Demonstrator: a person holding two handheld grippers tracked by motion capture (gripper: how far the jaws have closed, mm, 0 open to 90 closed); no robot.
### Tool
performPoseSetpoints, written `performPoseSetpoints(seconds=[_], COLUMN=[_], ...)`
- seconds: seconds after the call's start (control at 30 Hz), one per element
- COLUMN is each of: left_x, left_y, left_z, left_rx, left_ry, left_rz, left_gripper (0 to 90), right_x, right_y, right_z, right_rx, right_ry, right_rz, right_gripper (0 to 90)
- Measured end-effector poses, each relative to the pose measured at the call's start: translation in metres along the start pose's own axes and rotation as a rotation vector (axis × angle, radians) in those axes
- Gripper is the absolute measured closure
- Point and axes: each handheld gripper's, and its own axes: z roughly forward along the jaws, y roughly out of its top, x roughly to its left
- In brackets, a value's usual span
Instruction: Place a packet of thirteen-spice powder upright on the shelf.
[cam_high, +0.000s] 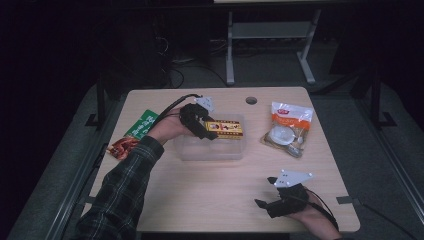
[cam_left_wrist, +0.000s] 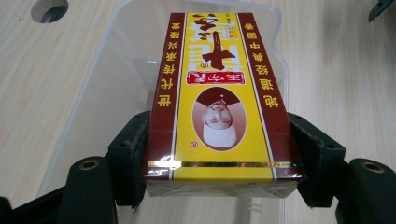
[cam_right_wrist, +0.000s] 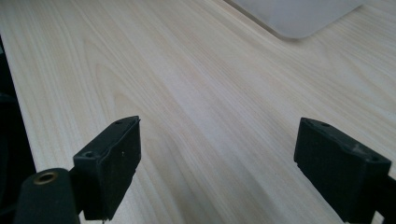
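left gripper view: left tool (cam_left_wrist: 223, 154) clenched on yellow box (cam_left_wrist: 219, 93) over clear tray (cam_left_wrist: 100, 79); right tool (cam_right_wrist: 219, 172) released.

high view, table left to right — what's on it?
red snack packet → green packet → left gripper clamping the yellow box over the clear container → right gripper → orange-topped bag

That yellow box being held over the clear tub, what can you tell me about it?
The box is a long, flat carton, cardboard by its look, with a yellow face, dark red side bands, Chinese lettering, an oval portrait and a thin gold stripe near one end. It looks closed and undamaged. The left gripper clamps its near end, one black jaw on each long side, holding it roughly level above the clear plastic tub. Whether it touches the tub cannot be told.
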Motion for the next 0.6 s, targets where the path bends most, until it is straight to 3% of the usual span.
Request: performPoseSetpoints(seconds=[0.17,0.6], left_x=[0.002,0.0017], left_y=[-0.0001,0.0036], left_z=[0.0049,0.0092], left_rx=[0.026,-0.024], left_ry=[0.003,-0.015], left_rz=[0.007,0.0], left_gripper=[31.6,31.4], right_x=[0.0005,0.0009], right_y=[0.0004,0.0002], right_z=[0.0,0.0007], right_rx=[0.001,0.004], right_ry=[0.005,0.01], right_rz=[0.007,0.001], right_gripper=[15.0,15.0])
